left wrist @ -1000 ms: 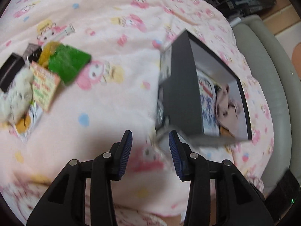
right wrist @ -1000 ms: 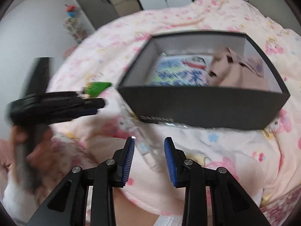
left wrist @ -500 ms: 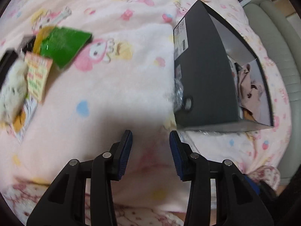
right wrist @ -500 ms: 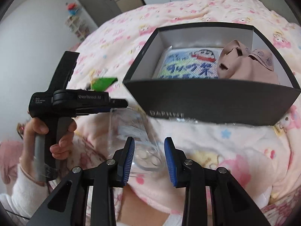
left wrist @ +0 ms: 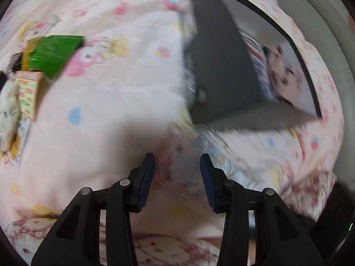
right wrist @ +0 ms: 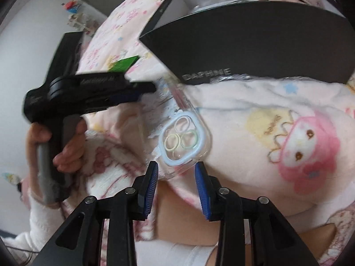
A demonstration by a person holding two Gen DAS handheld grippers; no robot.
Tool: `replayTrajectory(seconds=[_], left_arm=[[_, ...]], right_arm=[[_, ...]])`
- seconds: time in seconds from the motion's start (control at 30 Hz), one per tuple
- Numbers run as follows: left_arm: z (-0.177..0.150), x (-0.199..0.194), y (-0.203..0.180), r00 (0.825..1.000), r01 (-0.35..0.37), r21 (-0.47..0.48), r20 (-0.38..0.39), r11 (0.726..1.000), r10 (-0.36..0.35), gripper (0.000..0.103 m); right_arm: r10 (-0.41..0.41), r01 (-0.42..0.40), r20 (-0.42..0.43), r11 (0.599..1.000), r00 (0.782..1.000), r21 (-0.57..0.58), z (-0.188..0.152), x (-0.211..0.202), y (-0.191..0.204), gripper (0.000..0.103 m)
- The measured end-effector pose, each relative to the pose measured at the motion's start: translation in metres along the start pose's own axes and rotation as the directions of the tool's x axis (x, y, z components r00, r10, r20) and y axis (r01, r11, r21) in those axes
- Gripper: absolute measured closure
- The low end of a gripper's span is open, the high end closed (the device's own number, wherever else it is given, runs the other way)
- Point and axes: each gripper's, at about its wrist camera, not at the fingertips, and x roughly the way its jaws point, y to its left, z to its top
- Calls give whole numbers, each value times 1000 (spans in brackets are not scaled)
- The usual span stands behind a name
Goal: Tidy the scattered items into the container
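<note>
Right wrist view: pink cartoon-print blanket (right wrist: 277,119) across nearly everything, cartoon face with pink hood at right. Black open box (right wrist: 255,44) standing on it at top, "DAPHNE" in pale capitals on its near wall. Clear phone case (right wrist: 184,137) lying on blanket just in front of box, blue-rimmed camera cutout with three small pastel rings, near end reaching toward right gripper (right wrist: 176,184). Blue pads apart and opening, nothing pressed between them, case end just ahead of tips. At left, left gripper (right wrist: 142,89) pointing rightward toward case, held by person's hand (right wrist: 64,141) wrapped round its grey handle, white sleeve below; small white lettering on its body too blurred to read. Green packet (right wrist: 124,63) on blanket behind it.

Left wrist view: same blanket (left wrist: 111,110), strongly blurred. Box (left wrist: 221,66) upper right, printed packet and beige item inside, unclear. Pale glossy case (left wrist: 188,173), smeared by motion, between and ahead of left gripper (left wrist: 177,177) pads; pads set wide, not touching it. Green packet (left wrist: 53,55) upper left; beside it pink-and-orange card (left wrist: 27,95) with unreadable print, and fuzzy white toy (left wrist: 7,108) at left edge.
</note>
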Motion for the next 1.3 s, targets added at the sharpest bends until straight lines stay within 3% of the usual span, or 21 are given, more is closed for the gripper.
replayTrajectory(seconds=[0.03, 0.17, 0.27, 0.37, 0.5, 0.57, 0.7, 0.8, 0.93, 1.07, 1.17, 1.23, 1.3], left_arm=[[-3, 0, -3, 1000, 10, 16, -6, 1000, -9, 61], [-13, -2, -14, 986, 163, 63, -55, 985, -159, 61], [-10, -15, -5, 986, 159, 19, 48, 987, -159, 61], [-3, -13, 9, 978, 196, -49, 77, 979, -192, 61], [6, -3, -1, 979, 192, -1, 77, 981, -191, 61], [13, 4, -8, 986, 149, 20, 70, 989, -150, 61], [13, 26, -14, 995, 93, 40, -43, 995, -91, 61], [8, 27, -18, 983, 159, 69, -104, 985, -152, 61], [3, 17, -16, 974, 216, 67, -86, 974, -210, 61], [6, 21, -10, 992, 117, 29, -60, 993, -115, 61], [11, 29, -13, 987, 135, 27, -89, 991, -132, 65], [5, 17, -20, 994, 100, 76, -42, 992, -97, 65], [-1, 0, -26, 994, 106, 118, 19, 987, -109, 66]], right_arm=[[-9, 9, 12, 1000, 1000, 2, 1, -6, -1, 71], [-91, 87, 117, 996, 989, 34, 14, -38, -19, 71], [-139, 130, 132, 989, 981, 70, 19, -49, -35, 71], [-141, 135, 99, 988, 985, 69, 16, -43, -38, 71], [-163, 155, 105, 984, 981, 86, 20, -35, -40, 71], [-170, 159, 112, 982, 979, 98, 19, -36, -39, 71], [-168, 154, 134, 982, 977, 107, 20, -39, -37, 71], [-180, 165, 136, 980, 974, 113, 21, -39, -41, 71], [-238, 224, 129, 968, 963, 115, 25, -38, -47, 70], [-269, 259, 124, 962, 955, 88, 28, -37, -50, 70], [-240, 232, 107, 969, 965, 85, 31, -31, -53, 70], [-223, 214, 120, 974, 968, 79, 31, -34, -50, 76], [-217, 211, 160, 976, 963, 51, 28, -44, -42, 76]])
